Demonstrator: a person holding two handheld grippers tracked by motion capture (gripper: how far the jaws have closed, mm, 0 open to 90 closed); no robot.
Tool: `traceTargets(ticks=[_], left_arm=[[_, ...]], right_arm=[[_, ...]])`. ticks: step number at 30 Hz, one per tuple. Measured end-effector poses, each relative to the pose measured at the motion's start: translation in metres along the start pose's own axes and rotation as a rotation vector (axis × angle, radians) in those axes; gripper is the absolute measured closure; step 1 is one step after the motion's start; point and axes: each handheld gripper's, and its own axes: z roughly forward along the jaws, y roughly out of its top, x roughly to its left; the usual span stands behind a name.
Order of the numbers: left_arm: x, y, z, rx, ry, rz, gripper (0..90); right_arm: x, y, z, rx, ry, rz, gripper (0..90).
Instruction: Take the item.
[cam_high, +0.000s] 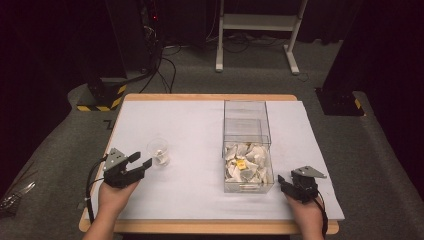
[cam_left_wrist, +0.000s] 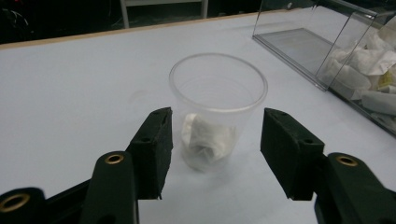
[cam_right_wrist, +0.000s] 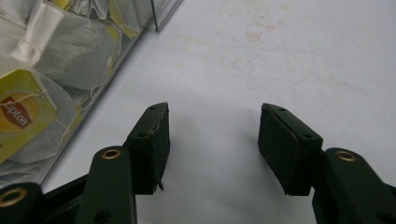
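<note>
Released, left hand-held gripper (cam_left_wrist: 215, 140) flanks a cup (cam_left_wrist: 217, 109) whose tea bag (cam_left_wrist: 205, 140) looks unclear from high view.

Overhead table view, two close tool-mounted views

I see the cup (cam_high: 159, 151) upright on the table (cam_high: 190, 200), left of centre, toward the near edge. A tea bag (cam_left_wrist: 205, 140) lies in its bottom. My left gripper (cam_high: 141, 161) sits just beside the cup on its left, jaws either side of it without touching. The clear box (cam_high: 247, 145) stands right of centre, running from mid-table toward the near edge; its far half is bare, its near half holds a heap of tea bags (cam_high: 247, 162). My right gripper (cam_high: 283, 181) rests near the near right corner, just right of the box.
</note>
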Motion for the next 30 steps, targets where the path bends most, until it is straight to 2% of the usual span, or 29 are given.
traceTargets(ticks=[6, 10, 13, 14, 18, 21, 22, 24, 27, 28, 30], left_arm=[[0.003, -0.013, -0.001, 0.038, 0.010, 0.014, 43.4], [0.005, -0.026, 0.000, 0.066, 0.012, 0.009, 41.3], [0.007, -0.037, 0.003, 0.119, 0.000, -0.001, 41.8], [0.007, -0.039, 0.005, 0.135, 0.002, 0.009, 41.3], [0.011, -0.048, 0.007, 0.163, 0.048, 0.016, 40.9], [0.015, -0.055, 0.013, 0.206, 0.081, 0.055, 40.0], [0.017, -0.056, 0.017, 0.240, 0.074, 0.023, 39.1], [0.020, -0.055, 0.018, 0.237, 0.048, 0.001, 35.1], [0.016, -0.056, 0.019, 0.238, 0.060, 0.019, 33.6], [0.014, -0.057, 0.019, 0.244, 0.071, 0.041, 32.7], [0.014, -0.057, 0.020, 0.240, 0.076, 0.046, 32.2]], right_arm=[[0.001, 0.000, 0.000, 0.001, -0.005, -0.006, 43.7], [0.001, 0.000, 0.000, 0.003, -0.006, -0.005, 43.6], [0.001, 0.000, 0.000, 0.003, -0.006, -0.006, 43.5], [0.001, 0.000, 0.000, 0.004, -0.006, -0.006, 43.5], [0.001, 0.000, 0.000, 0.001, -0.003, -0.006, 43.3], [0.001, 0.000, 0.000, 0.004, -0.004, -0.006, 43.1], [0.001, 0.000, 0.000, 0.004, -0.004, -0.007, 43.1], [0.001, 0.000, 0.000, 0.004, -0.006, -0.011, 43.0], [0.002, 0.000, 0.000, 0.004, -0.009, -0.014, 43.0], [0.001, 0.000, 0.001, 0.004, -0.009, -0.016, 43.0], [0.002, 0.000, 0.000, 0.004, -0.010, -0.014, 42.4]])
